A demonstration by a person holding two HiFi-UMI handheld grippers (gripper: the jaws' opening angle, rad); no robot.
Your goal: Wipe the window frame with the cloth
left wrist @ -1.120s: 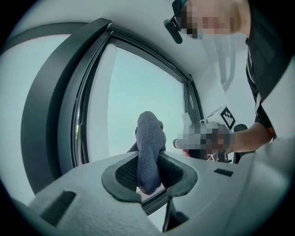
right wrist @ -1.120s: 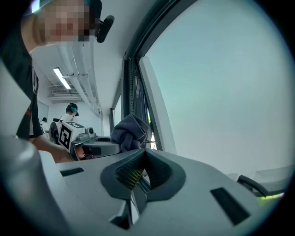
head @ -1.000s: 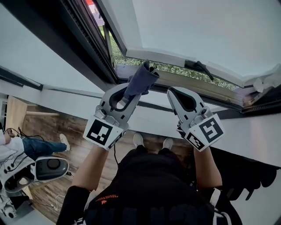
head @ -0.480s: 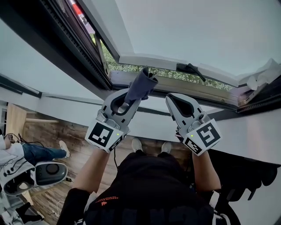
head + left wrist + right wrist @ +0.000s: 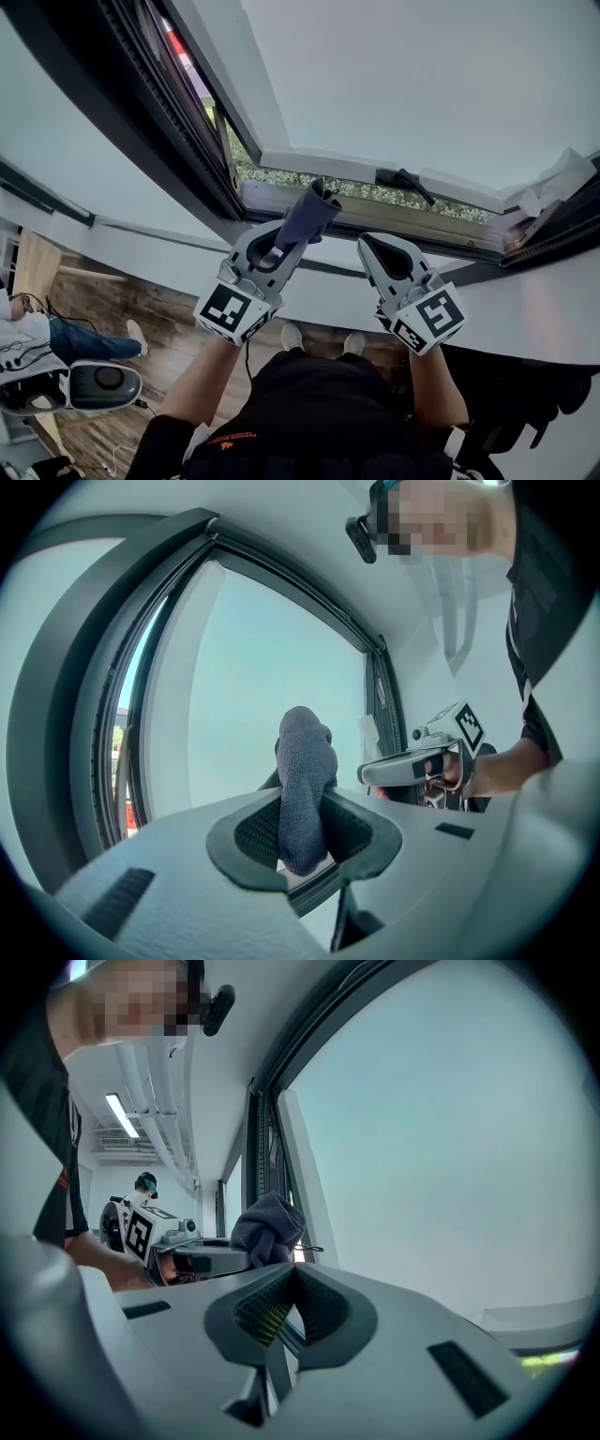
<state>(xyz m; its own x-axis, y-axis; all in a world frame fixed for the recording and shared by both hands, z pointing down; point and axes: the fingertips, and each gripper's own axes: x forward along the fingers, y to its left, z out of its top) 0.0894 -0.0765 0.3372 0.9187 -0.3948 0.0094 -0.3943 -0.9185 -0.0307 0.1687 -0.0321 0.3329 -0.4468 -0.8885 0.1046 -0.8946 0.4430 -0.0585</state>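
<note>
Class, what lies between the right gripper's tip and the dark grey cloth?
Nothing; head view shows only bare window frame between right gripper and dark grey cloth.

Bright daylight, sharp, fisheye edges

There are two grippers, the left gripper (image 5: 289,240) and the right gripper (image 5: 366,244). One grey cloth (image 5: 312,211). One window frame (image 5: 375,214), with one black handle (image 5: 401,179). Two white shoes (image 5: 293,336) on the wooden floor (image 5: 169,347).

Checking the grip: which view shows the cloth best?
The left gripper view: the cloth stands close up, pinched in the left tool. The head view shows it smaller, from above; the right gripper view only its bunched end.
</note>
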